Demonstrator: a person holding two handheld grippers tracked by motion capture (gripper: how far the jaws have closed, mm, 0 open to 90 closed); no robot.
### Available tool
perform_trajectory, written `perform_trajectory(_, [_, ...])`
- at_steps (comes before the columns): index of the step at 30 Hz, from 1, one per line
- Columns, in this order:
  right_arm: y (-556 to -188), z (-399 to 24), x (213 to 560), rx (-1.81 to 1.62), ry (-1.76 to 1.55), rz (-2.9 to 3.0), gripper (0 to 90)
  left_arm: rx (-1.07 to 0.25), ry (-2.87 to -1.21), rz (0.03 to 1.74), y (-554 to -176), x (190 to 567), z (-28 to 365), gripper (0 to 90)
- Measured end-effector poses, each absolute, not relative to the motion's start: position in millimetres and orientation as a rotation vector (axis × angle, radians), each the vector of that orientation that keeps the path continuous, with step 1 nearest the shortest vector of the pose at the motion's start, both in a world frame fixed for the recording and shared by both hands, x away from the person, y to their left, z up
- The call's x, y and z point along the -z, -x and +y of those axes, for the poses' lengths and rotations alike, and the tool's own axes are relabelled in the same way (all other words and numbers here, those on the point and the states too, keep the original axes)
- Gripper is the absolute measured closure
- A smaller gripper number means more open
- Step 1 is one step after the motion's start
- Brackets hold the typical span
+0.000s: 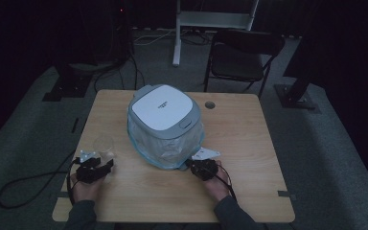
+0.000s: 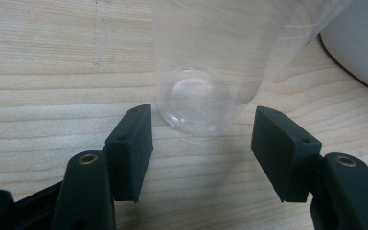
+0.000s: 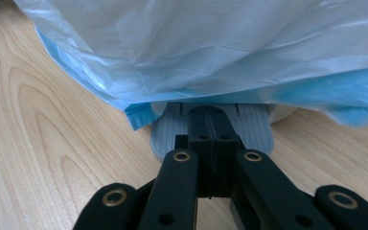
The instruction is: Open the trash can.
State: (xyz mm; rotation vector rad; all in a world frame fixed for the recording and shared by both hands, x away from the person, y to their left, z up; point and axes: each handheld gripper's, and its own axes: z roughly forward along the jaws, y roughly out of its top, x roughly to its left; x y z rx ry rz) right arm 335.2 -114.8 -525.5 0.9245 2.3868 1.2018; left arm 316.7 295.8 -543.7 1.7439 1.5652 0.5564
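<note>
A pedal bin with a white lid [image 1: 163, 109] stands in the middle of the wooden table [image 1: 254, 158], lined with a pale blue plastic bag [image 1: 168, 149] [image 3: 211, 52] that hangs over its sides. My right gripper [image 1: 194, 166] [image 3: 210, 117] is shut with nothing between its jaws. Its tips rest over the bin's grey ribbed pedal [image 3: 256, 129], just under the bag's edge. A clear plastic cup [image 1: 104, 145] [image 2: 199, 86] stands upright left of the bin. My left gripper [image 1: 103, 163] [image 2: 201, 132] is open right in front of the cup's base, with its pads apart from the cup.
A black folding chair [image 1: 242, 57] and a white stand [image 1: 211, 19] are on the floor beyond the table. A cable hole [image 1: 210, 104] sits near the table's far edge. A black cable [image 1: 28, 184] trails off the table's left side.
</note>
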Motion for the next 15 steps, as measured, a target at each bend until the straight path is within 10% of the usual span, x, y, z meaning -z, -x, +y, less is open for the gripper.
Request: perform_trajectory(15, [-330.5,-112.6,530.4,-1.183,-0.898,2.361,90.0,-0.558,-1.747,1.561,-316.1,543.8,295.1,40.6])
